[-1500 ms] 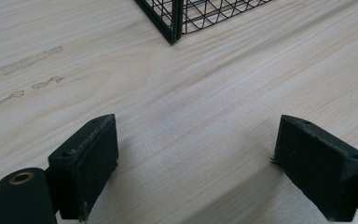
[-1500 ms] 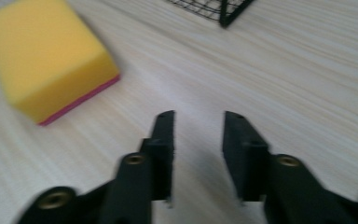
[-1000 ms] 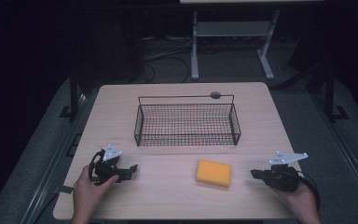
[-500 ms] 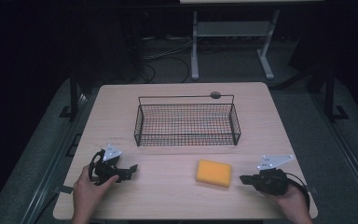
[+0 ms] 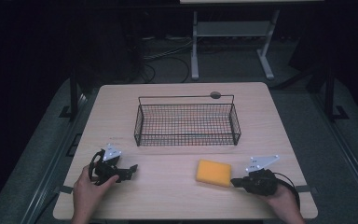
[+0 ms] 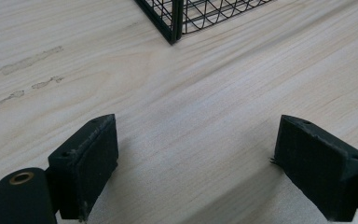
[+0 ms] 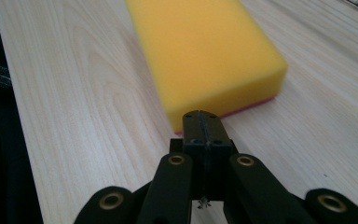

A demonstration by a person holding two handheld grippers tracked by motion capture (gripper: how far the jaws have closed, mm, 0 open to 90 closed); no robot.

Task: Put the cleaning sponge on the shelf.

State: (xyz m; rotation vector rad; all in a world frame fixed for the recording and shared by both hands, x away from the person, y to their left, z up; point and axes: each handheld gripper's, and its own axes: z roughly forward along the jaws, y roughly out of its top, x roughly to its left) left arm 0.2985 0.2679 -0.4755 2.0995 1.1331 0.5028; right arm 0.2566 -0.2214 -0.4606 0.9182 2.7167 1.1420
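Right gripper (image 5: 234, 181) at the sponge's edge, nothing lifted yet.

The right gripper's 2 black jaws are pressed together with nothing between them, their tip just short of the near end of the yellow sponge (image 7: 205, 51), which lies flat on the wooden table (image 5: 168, 196) in front of the wire basket (image 5: 187, 123) and apart from it. The left gripper (image 6: 205, 168) rests at the table's near left with its 2 jaws spread wide over bare wood, 1 corner of the basket ahead of it. By my reading the work is at its very start: the sponge is not gripped, the basket looks empty, and the jaws would have to part before any grasp, lift and carry.
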